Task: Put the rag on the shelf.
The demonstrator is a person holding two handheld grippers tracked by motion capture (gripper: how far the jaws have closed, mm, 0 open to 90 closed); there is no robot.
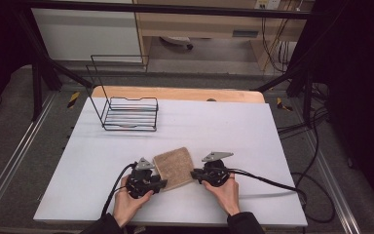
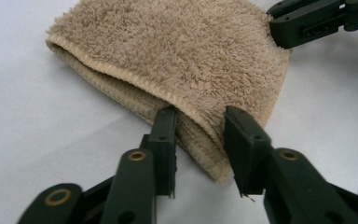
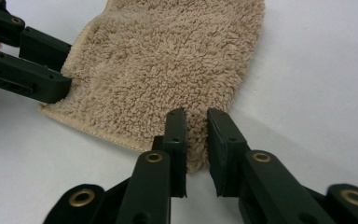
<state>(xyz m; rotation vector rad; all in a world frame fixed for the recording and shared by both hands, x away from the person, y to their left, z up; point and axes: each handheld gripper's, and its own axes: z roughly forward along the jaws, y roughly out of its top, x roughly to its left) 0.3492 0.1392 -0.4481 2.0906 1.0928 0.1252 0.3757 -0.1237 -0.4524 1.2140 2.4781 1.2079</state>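
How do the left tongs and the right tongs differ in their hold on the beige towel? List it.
1. The left tongs straddle a towel corner at its folded, hemmed edge, where layers show; the right tongs take a plain rounded corner.
2. The left tongs' jaws stand wider apart, around a thicker bunch; the right tongs' jaws are nearly together, pinching a thin bit.
Shared: both are black, grip the towel's near corners, and the towel lies flat on the white table.

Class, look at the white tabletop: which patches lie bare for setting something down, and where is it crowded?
Bare: the wide stretch right of the wire rack to the table edge, the band between rack and folded beige towel, and the left side below the rack. Crowded: the near middle, where the left tongs and right tongs grip the towel's near corners.
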